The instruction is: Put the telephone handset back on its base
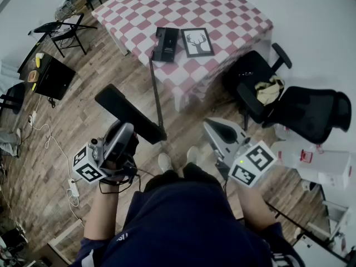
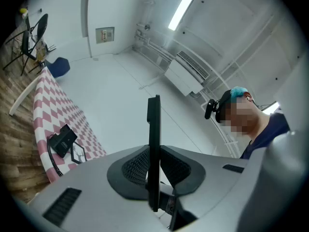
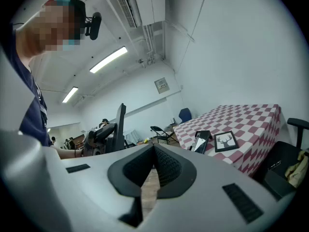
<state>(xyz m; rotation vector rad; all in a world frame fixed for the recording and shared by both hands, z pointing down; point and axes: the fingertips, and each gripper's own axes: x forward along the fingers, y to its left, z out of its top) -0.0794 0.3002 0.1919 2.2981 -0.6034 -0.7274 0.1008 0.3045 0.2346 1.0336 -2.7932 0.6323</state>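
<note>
Handset [image 1: 130,115] is clamped edge-on between the pads of the left gripper [image 1: 129,131], held over the floor well apart from the base [image 1: 166,43]. Its long axis is slanted crosswise to the gripper, and the cord [image 1: 156,88] is strung from one end up to the base. Right gripper [image 1: 218,131] is carried with jaws closed together on nothing, also well apart from the base; a deer picture [image 1: 197,41] is laid just beside the base on the checked table [image 1: 233,10].

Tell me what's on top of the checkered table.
A black telephone base and a framed deer picture lie side by side on the table, the cord trailing off the edge. The table's far end is out of frame; anything beneath those two is covered.
</note>
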